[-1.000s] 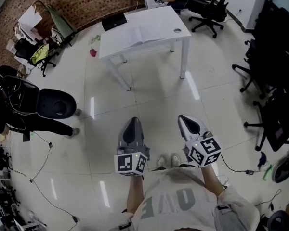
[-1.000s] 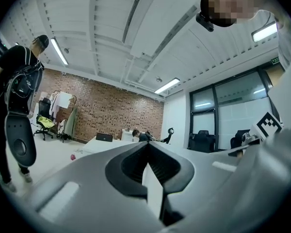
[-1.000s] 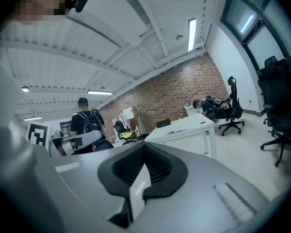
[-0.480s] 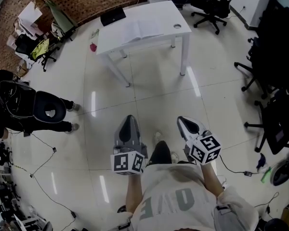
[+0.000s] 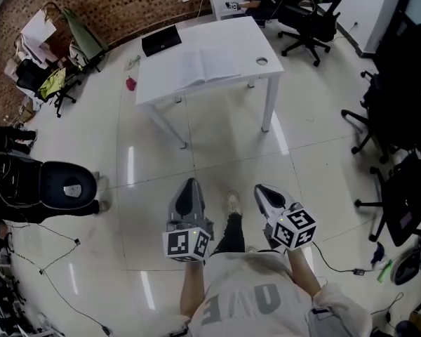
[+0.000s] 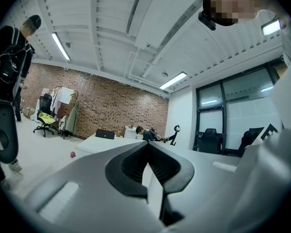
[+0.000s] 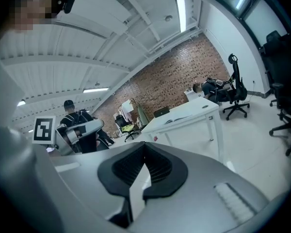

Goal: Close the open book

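Both jaw pairs are pressed together with nothing between them: the left hand-held gripper [image 5: 190, 182] and the right hand-held gripper [image 5: 260, 188] carry no load. The open book [image 5: 209, 65] lies flat and untouched on the white worktop [image 5: 242, 34], well apart from both at 12 o'clock.

Hazards, in my judgement:
- The pale pages barely stand out from the surface, so a jaw could miss the cover edge and crease the pages.
- A shove could slide the book toward the black laptop [image 5: 161, 39] at its 10 o'clock.
- A floor cable [image 5: 337, 247] lies at 4 o'clock of the right hand-held gripper.
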The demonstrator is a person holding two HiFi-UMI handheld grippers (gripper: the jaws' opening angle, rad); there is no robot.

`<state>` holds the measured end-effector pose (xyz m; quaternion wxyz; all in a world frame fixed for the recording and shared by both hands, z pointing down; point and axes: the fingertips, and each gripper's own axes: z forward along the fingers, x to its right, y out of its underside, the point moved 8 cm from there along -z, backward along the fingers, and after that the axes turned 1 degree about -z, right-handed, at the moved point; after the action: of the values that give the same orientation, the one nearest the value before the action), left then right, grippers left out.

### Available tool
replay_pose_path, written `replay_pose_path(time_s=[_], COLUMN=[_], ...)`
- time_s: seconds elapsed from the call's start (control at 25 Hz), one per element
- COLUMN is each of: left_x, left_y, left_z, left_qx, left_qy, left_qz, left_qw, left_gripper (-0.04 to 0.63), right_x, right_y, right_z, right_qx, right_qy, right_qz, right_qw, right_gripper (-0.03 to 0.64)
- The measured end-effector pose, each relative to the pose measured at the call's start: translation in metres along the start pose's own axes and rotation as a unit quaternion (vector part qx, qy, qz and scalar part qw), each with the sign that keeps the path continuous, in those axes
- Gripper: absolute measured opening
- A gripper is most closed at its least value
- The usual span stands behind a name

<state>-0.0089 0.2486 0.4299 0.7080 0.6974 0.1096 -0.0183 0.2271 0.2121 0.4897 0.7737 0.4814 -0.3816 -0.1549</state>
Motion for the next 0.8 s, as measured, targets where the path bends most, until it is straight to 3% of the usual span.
replay_pose_path(time_s=[0.2,0.32,0.52,0.8], left_x=[-0.045,-0.076,-0.108,-0.130], left_y=[-0.013,-0.027,-0.036,-0.031], left_z=[0.080,0.129,0.200,0.285], left_qx=[0.007,0.024,0.031,0.019], left_qy=[0.011,0.018,0.038,0.050], left_qz=[-0.005,-0.025,-0.003,-0.013], left_qw=[0.9999,0.9992,0.9988,0.9985], left_gripper=[0.017,0.017,0.018,0.018], right_x=[0.017,0.028,0.056,0.095], right_y=[-0.051,-0.083,-0.117,-0.152], right_z=[0.085,0.139,0.215,0.296], right_qx=[0.013,0.020,0.028,0.030], right_qy=[-0.008,-0.016,-0.012,-0.019], right_qz=[-0.012,-0.021,0.005,0.021], right_qw=[1.000,0.999,1.000,0.999], right_gripper=[0.012,0.076,0.173,0.173])
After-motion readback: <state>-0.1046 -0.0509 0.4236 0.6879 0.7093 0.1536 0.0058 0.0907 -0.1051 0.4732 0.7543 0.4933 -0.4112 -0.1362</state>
